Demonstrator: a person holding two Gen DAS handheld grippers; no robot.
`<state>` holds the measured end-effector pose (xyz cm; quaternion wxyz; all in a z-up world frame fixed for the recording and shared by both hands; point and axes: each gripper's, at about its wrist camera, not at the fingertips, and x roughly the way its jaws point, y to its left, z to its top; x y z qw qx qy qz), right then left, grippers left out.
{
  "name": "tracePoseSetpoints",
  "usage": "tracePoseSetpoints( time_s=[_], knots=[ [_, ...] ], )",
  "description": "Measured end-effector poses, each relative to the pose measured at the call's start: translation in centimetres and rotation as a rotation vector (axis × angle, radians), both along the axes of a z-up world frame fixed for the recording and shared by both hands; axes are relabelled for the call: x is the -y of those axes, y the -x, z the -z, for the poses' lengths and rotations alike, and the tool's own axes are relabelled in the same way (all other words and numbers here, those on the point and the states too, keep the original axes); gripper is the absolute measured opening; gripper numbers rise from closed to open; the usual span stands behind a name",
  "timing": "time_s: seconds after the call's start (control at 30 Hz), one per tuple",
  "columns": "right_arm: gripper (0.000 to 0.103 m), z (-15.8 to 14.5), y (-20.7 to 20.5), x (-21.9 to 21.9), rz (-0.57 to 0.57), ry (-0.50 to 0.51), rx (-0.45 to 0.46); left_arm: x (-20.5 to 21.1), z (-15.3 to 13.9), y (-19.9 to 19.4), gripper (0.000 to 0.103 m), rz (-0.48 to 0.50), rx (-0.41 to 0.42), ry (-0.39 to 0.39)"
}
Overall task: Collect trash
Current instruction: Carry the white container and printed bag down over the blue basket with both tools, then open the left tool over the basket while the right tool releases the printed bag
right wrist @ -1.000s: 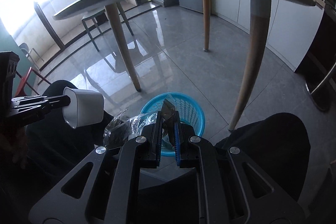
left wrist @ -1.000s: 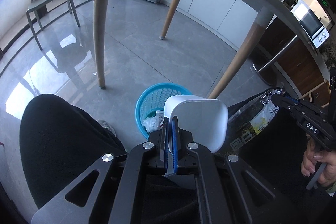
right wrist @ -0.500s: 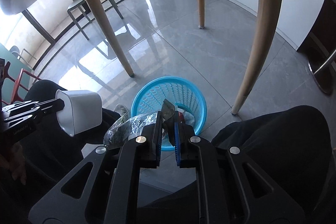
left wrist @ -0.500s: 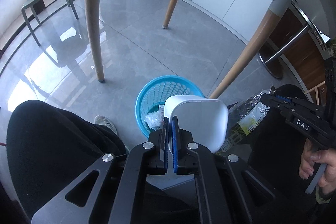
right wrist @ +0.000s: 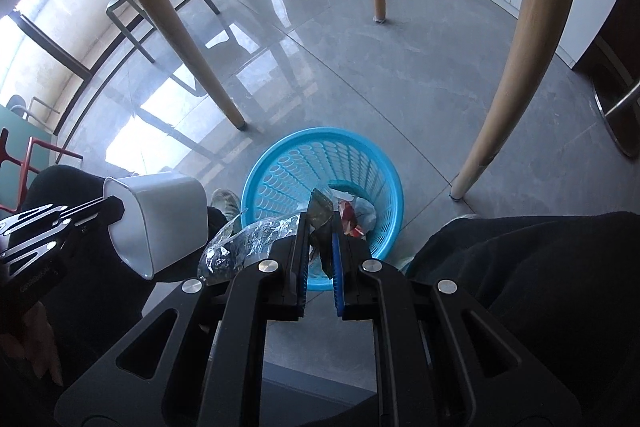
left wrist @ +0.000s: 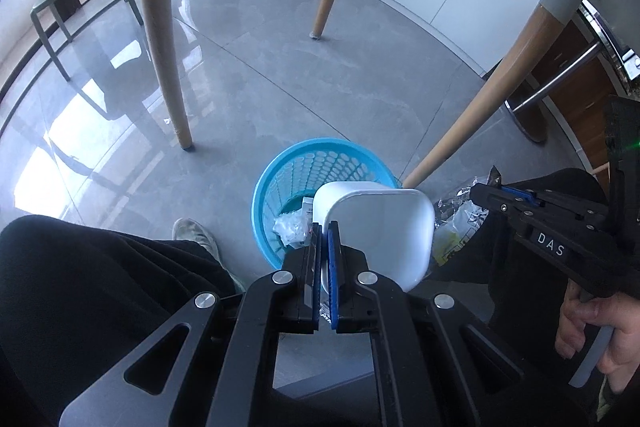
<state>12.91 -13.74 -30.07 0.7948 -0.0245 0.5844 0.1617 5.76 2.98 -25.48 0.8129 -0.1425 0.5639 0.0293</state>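
Blue perforated plastic bin (right wrist: 320,195) below, on grey floor (right wrist: 360,67). Left gripper (left wrist: 325,227) clamped on white plastic tub's (left wrist: 380,227) wall; right gripper (right wrist: 322,223) pinching crinkled foil wrapper (right wrist: 248,239).

The floor (left wrist: 280,75) is smooth grey tile, polished enough to mirror the windows. Ahead of the left hand-held gripper (left wrist: 325,239), a matt black frame with bright metal screws and blue pads, stands a blue plastic basket (left wrist: 280,179) with perforated walls. Pinched in it is a white plastic container (left wrist: 384,227), smooth and faintly glossy. The right hand-held gripper (right wrist: 320,227) grips a crinkled wrapper (right wrist: 248,239) of shiny clear and silvery film. The table legs (right wrist: 520,47) are pale, smooth wood.
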Motion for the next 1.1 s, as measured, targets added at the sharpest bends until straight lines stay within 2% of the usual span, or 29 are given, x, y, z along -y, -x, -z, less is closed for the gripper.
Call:
tracePoseSetpoints(
  time_s=[0.23,0.43,0.63,0.87,1.1],
  knots=[
    [0.009,3.0,-1.9,-0.6,0.022,0.025,-0.071,-0.2,1.8,-1.9,0.002,-0.007,-0.05,0.057],
    [0.009,5.7,-3.0,-1.1,0.021,0.047,-0.136,0.0,3.0,-3.2,0.002,-0.009,-0.067,0.021],
    [0.009,8.7,-4.4,-1.7,0.029,0.073,-0.189,-0.5,4.7,-4.3,0.002,-0.023,-0.115,0.058],
    [0.009,11.6,-6.1,-1.9,0.059,0.07,-0.222,-0.8,5.9,-5.1,0.002,-0.029,-0.147,0.074],
    [0.009,12.7,-7.3,-1.6,0.086,0.06,-0.215,-0.5,7.0,-5.8,0.002,-0.014,-0.166,0.078]
  ],
)
